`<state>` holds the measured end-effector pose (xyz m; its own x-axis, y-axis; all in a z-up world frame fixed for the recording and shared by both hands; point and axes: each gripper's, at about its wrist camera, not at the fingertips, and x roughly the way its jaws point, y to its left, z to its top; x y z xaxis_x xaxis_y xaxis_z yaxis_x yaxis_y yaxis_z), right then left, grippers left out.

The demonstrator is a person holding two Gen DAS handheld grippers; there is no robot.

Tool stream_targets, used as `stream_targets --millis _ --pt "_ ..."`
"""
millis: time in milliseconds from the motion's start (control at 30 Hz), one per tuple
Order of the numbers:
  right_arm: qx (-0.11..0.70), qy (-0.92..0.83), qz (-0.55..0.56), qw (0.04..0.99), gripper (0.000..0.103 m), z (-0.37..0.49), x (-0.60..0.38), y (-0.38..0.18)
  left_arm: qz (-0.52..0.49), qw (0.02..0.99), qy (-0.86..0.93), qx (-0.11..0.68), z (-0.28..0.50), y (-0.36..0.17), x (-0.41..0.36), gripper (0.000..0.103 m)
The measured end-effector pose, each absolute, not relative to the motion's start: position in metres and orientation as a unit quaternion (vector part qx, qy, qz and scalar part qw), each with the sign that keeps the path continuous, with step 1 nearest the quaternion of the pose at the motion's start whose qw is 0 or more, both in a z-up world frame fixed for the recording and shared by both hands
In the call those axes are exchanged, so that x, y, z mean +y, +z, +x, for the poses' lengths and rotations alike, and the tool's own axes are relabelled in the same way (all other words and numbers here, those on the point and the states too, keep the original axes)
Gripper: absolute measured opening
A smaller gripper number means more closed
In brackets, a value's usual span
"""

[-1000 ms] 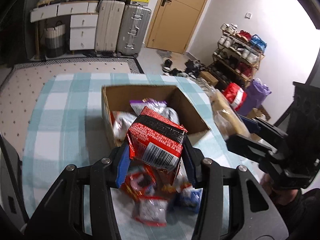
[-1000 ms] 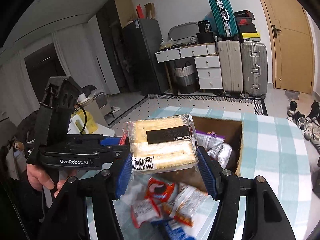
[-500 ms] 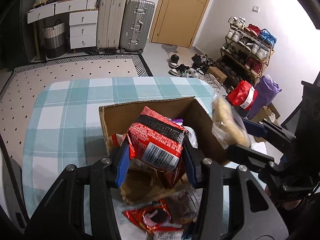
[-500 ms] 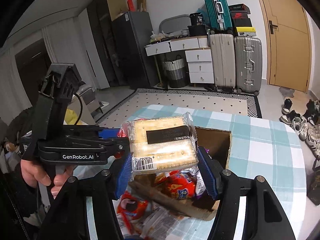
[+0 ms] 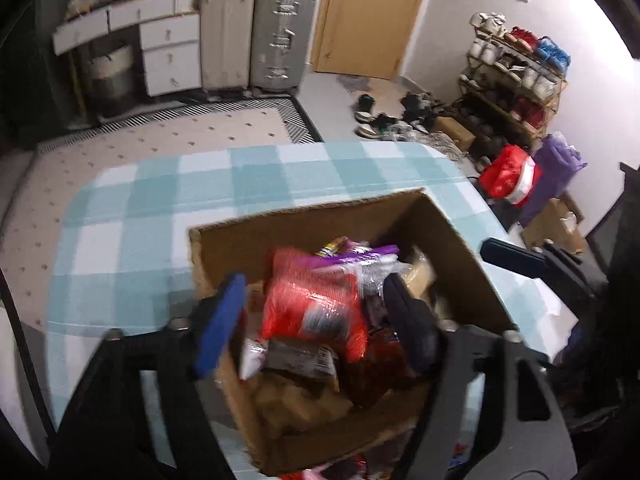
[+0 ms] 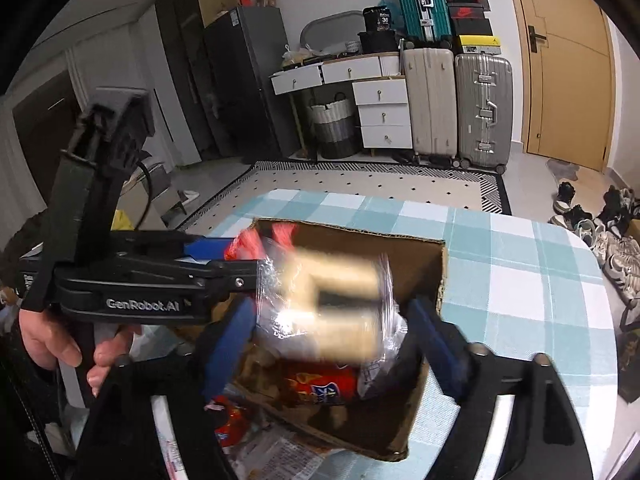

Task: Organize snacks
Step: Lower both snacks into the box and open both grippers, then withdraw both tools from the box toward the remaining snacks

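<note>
An open cardboard box [image 5: 452, 240] stands on the checked tablecloth and holds several snack packets. My left gripper [image 5: 316, 312] is over the box with its jaws spread wide; a red snack bag [image 5: 312, 300] lies blurred between them, free of the pads. My right gripper [image 6: 332, 332] is also over the box [image 6: 436, 276] with jaws spread; a clear cracker pack [image 6: 336, 304] is blurred between them, touching neither pad. The left gripper's body [image 6: 140, 280] shows in the right wrist view.
Loose snack packets [image 6: 228, 420] lie on the table by the box's near side. The blue-and-white checked tablecloth [image 5: 132, 216] reaches to the far table edge. Suitcases [image 5: 256, 36], drawers and a shoe rack [image 5: 516, 76] stand beyond.
Both grippers moved forward over the box and opened. The red bag and the cracker pack have left the pads and are dropping into the box.
</note>
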<state>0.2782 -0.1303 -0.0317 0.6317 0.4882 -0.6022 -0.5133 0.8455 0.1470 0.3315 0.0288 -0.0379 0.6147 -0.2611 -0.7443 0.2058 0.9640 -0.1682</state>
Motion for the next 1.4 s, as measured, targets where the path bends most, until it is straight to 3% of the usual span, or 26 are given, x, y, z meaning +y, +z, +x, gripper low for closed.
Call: stream_targets --millis 333,1167,1300,1400 --pt "0.302 0.279 0.001 0.912 0.085 0.263 -0.148 -0.017 -0.028 0.902 -0.129 0.41 0.308 -0.025 0.034 0.074" --pt "0.241 0.284 -0.014 0.928 0.095 0.136 -0.153 0.034 -0.035 0.929 -0.101 0.354 0.164 0.03 0.037 0.088" --pt "0.234 0.284 -0.013 0.93 0.097 0.115 -0.155 0.036 -0.032 0.938 -0.092 0.331 0.136 0.039 0.034 0.101" --pt "0.232 0.286 -0.011 0.93 0.097 0.101 -0.155 0.035 -0.032 0.942 -0.089 0.322 0.119 0.043 0.033 0.102"
